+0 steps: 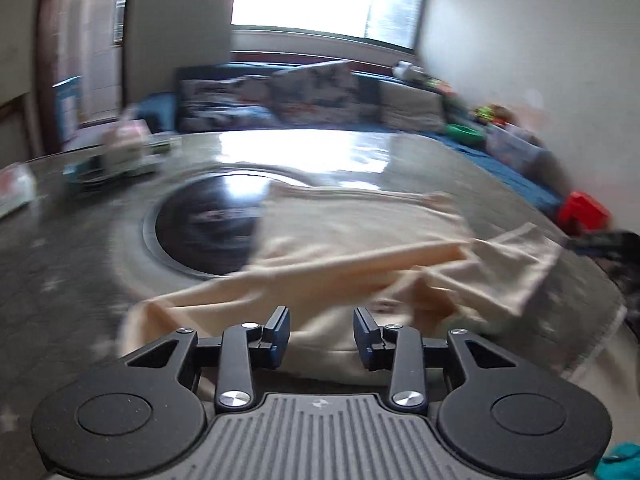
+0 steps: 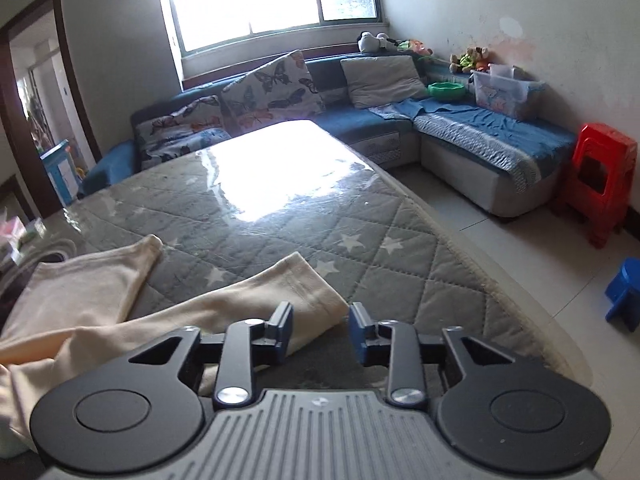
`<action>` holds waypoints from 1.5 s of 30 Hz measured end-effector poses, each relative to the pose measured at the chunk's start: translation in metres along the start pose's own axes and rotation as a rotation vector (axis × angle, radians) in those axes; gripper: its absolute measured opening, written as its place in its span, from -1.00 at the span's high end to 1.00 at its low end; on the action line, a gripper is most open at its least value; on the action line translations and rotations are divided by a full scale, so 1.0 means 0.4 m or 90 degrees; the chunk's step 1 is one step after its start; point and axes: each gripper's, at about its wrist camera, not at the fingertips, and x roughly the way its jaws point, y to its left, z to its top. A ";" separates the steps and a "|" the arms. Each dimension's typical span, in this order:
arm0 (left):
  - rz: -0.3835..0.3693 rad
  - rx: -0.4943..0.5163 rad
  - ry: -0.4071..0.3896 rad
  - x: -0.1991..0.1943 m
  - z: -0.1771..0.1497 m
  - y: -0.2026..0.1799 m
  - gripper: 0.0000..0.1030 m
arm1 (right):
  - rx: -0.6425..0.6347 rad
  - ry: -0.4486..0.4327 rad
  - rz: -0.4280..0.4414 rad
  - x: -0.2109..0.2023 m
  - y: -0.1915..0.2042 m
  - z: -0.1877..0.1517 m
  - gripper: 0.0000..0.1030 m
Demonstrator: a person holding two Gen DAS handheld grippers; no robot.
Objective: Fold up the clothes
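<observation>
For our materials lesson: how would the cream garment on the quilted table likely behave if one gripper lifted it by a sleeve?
The cream garment already lies creased, so it would probably drape limply. It looks thin, likely light. On the table's glossy cover it may slide.

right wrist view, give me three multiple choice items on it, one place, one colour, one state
1. Where does the cream garment lie?
A. on the sofa
B. on the quilted grey table cover
C. on the floor

2. What colour is the stack of plastic stools by the wall?
A. red
B. green
C. white

3. How is the right claw?
A. shut on the sleeve
B. shut on nothing
C. open, holding nothing

Answers:
1 B: the garment is spread over the star-patterned table cover.
2 A: the stools beside the sofa are bright red.
3 C: the right claw shows a clear gap, with the sleeve end at its left finger but not clamped.
</observation>
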 end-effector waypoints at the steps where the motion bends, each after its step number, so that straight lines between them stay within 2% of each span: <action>1: -0.021 0.013 0.003 0.013 0.003 -0.024 0.26 | 0.006 -0.002 0.002 -0.001 -0.006 0.002 0.32; 5: -0.074 0.054 0.016 0.065 0.007 -0.103 0.26 | 0.027 0.004 0.027 0.017 -0.024 0.010 0.26; 7: -0.070 0.064 0.021 0.086 0.010 -0.125 0.17 | 0.023 0.011 0.029 0.038 -0.020 0.013 0.26; 10: -0.069 0.072 0.031 0.113 0.012 -0.158 0.17 | 0.016 0.022 0.030 0.071 -0.014 0.018 0.27; 13: -0.091 0.067 0.052 0.130 0.007 -0.170 0.17 | 0.003 0.028 0.030 0.092 -0.004 0.016 0.30; 17: -0.089 0.052 0.073 0.167 0.001 -0.174 0.22 | -0.018 0.026 0.015 0.105 0.010 0.008 0.66; 18: -0.097 0.045 0.077 0.171 -0.001 -0.173 0.35 | -0.016 0.025 0.013 0.105 0.009 0.008 0.71; 19: -0.105 0.038 0.081 0.176 -0.003 -0.171 0.66 | -0.008 0.022 0.009 0.103 0.005 0.008 0.71; 20: -0.113 0.034 0.083 0.177 -0.005 -0.170 0.78 | 0.001 0.019 0.005 0.101 0.001 0.009 0.71; 22: -0.128 0.041 0.069 0.159 -0.012 -0.173 0.87 | 0.026 0.015 0.009 0.100 -0.014 0.009 0.66; 24: -0.149 0.053 0.055 0.132 -0.017 -0.179 0.89 | 0.044 0.017 0.022 0.100 -0.026 0.007 0.48; 29: -0.199 0.094 0.030 0.050 -0.040 -0.194 0.89 | 0.015 0.004 0.008 0.103 -0.016 -0.002 0.38; 31: -0.204 0.102 0.038 0.045 -0.054 -0.195 0.89 | 0.001 0.001 -0.001 0.105 -0.007 -0.006 0.46; 32: -0.207 0.105 0.042 0.042 -0.062 -0.196 0.89 | -0.006 0.002 -0.002 0.105 -0.001 -0.006 0.78; 33: -0.209 0.108 0.047 0.041 -0.069 -0.196 0.89 | -0.014 0.003 -0.002 0.104 0.006 -0.006 0.89; 34: -0.209 0.108 0.055 0.046 -0.074 -0.196 0.89 | -0.012 0.002 0.001 0.101 0.007 -0.008 0.91; 36: -0.211 0.109 0.072 0.058 -0.081 -0.196 0.89 | -0.023 -0.020 -0.019 0.066 0.015 -0.014 0.92; 40: -0.232 0.128 0.072 0.061 -0.088 -0.197 0.89 | -0.044 -0.054 -0.076 -0.031 0.000 -0.028 0.93; 42: -0.242 0.130 0.079 0.069 -0.091 -0.194 0.89 | -0.053 -0.048 -0.107 -0.060 -0.016 -0.045 0.93; 45: -0.252 0.141 0.090 0.081 -0.098 -0.194 0.89 | -0.058 0.004 -0.133 -0.038 -0.043 -0.075 0.93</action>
